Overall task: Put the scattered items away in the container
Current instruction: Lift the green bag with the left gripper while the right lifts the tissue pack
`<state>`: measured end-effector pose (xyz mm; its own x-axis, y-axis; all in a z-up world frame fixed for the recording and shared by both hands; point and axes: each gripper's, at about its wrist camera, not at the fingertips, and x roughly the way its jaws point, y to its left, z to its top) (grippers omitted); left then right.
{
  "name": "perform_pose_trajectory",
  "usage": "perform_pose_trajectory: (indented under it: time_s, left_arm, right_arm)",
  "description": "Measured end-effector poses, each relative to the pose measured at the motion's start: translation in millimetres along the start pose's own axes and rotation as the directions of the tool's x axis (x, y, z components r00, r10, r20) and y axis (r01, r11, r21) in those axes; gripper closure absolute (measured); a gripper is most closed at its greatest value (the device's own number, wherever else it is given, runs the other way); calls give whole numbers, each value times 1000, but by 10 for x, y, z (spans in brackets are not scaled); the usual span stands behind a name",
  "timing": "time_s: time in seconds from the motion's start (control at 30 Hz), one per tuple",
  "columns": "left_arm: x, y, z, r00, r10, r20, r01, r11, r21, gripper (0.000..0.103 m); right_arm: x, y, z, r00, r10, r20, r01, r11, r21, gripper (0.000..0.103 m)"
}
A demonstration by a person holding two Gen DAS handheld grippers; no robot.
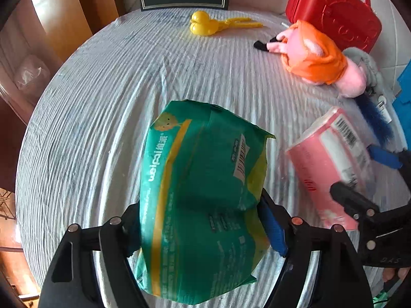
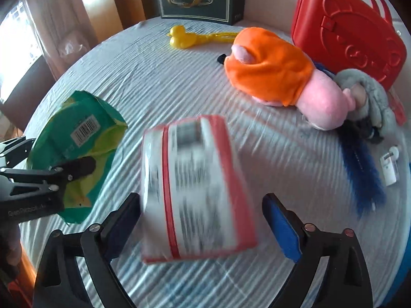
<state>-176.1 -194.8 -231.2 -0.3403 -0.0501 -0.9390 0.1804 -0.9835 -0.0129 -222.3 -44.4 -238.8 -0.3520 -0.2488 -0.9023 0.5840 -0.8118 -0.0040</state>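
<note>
Near the red plastic carry-case (image 2: 346, 30), the left gripper (image 1: 203, 228) clamps the green crinkly tissue pack (image 1: 205, 192) for carrying, while the right gripper (image 2: 203, 231) straddles the blurred pink-edged pack (image 2: 195, 187), its right pad clear.

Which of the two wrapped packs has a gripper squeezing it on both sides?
The green pack: the left gripper pinches it. The pink pack has a gap beside one pad.

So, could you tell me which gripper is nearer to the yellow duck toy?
Neither clearly. The left gripper, shut on the green pack, and the right gripper, around the pink pack, both sit well short of the duck toy.
</note>
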Motion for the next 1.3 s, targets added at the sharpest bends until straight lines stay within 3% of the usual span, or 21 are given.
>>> perform_pose_trajectory:
  time_s: [0.07,0.17,0.2,0.23,0.27,0.4,0.57,0.8,0.93,1.13,1.3]
  left_arm:
    - [95,1,-44,1000,6,-20,-7,1000,-6,19]
    - [114,38,-59,1000,-21,-6,20,1000,-21,22]
    - [76,45,-61,1000,-26,9,26,999,-18,25]
    - [19,48,-63,999,-35,23,35,999,-13,30]
    - [-50,46,-64,998,-40,37,40,999,-7,31]
    - [-439,19,-52,991,-32,129,33,999,-6,32]
    - [-1063,-56,0,967,-8,253,15,1000,-24,32]
    - [-1808,-371,-202,920,44,388,-31,999,-40,32]
    - [-2107,-544,-309,901,28,433,-26,1000,-9,32]
    - [-2555,-767,-512,854,-49,518,7,996,84,32]
    - [-2775,-874,-671,828,-144,542,67,985,161,32]
  right_arm:
    - [90,44,62,1000,-22,-13,22,1000,-19,1]
    - [239,95,91,998,-50,-43,48,998,-37,1]
    - [273,117,97,997,-54,-52,52,998,-41,4]
    - [273,136,104,997,-50,-54,48,998,-38,16]
    - [244,152,114,998,-51,-46,49,998,-35,19]
    - [-58,185,165,998,-57,31,59,998,-36,19]
    - [-654,95,187,987,-44,155,48,999,-24,19]
    - [-1521,-43,-25,949,-16,315,33,998,-48,19]
    - [-1961,-134,-237,927,-38,374,50,999,-22,19]
    - [-2611,-219,-536,878,-128,461,118,992,51,19]
    - [-3106,-142,-831,837,-239,491,202,971,129,19]
